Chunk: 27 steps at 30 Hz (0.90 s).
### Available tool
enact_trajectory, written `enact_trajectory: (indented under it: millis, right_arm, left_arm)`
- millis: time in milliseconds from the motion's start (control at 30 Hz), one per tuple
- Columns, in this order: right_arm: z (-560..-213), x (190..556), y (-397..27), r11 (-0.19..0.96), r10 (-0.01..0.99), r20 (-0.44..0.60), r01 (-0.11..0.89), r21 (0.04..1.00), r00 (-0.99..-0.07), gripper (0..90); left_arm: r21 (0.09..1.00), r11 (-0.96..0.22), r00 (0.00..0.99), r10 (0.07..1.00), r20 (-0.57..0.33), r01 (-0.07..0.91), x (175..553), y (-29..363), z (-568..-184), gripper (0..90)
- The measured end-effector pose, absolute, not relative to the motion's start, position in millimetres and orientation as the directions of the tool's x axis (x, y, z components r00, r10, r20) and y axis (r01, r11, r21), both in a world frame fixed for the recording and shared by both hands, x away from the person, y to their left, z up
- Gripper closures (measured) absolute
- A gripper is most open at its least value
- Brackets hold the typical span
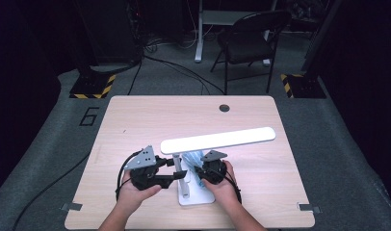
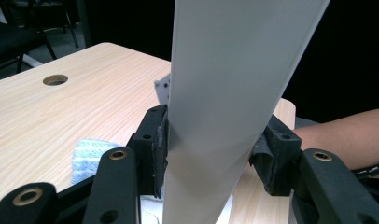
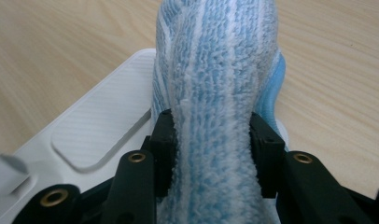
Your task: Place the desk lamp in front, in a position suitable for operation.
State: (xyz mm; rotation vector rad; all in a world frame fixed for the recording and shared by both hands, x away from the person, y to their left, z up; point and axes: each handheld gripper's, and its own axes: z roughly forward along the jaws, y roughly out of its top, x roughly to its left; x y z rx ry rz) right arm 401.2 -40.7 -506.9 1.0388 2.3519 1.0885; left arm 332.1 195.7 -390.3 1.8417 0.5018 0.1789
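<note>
Left gripper (image 2: 208,154) clamps the lamp (image 1: 217,140) to steady it; right gripper (image 3: 211,154) pinches the cloth (image 3: 215,93), probably wiping the lamp's base (image 3: 99,130).

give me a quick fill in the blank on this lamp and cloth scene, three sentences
1. The left tongs are shut on the lamp's white ____ bar.
2. The right tongs grip a striped cloth coloured white and ____.
3. The lamp base rests on a ____ table.

Missing words: light; blue; wooden
</note>
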Motion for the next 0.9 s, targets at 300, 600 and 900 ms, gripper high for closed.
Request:
enact_trajectory:
  millis: [300, 600, 900]
  right_arm:
    - [-504.8, 415.4, -38.8, 0.427, 0.76, 0.004, 0.503, 0.751, -0.65, 60.8]
    - [-503.9, 409.6, -40.9, 0.416, 0.777, 0.003, 0.517, 0.748, -0.629, 60.5]
    - [-504.4, 401.2, -46.9, 0.404, 0.776, 0.021, 0.523, 0.751, -0.63, 60.3]
  left_arm:
    - [0.938, -0.251, 0.9, 0.42, -0.118, 0.24, 332.9, 197.1, -390.3, 50.9]
    - [0.934, -0.265, 0.895, 0.434, -0.105, 0.238, 333.0, 203.7, -388.5, 51.5]
    - [0.932, -0.27, 0.887, 0.451, -0.1, 0.243, 335.0, 215.3, -387.8, 52.1]
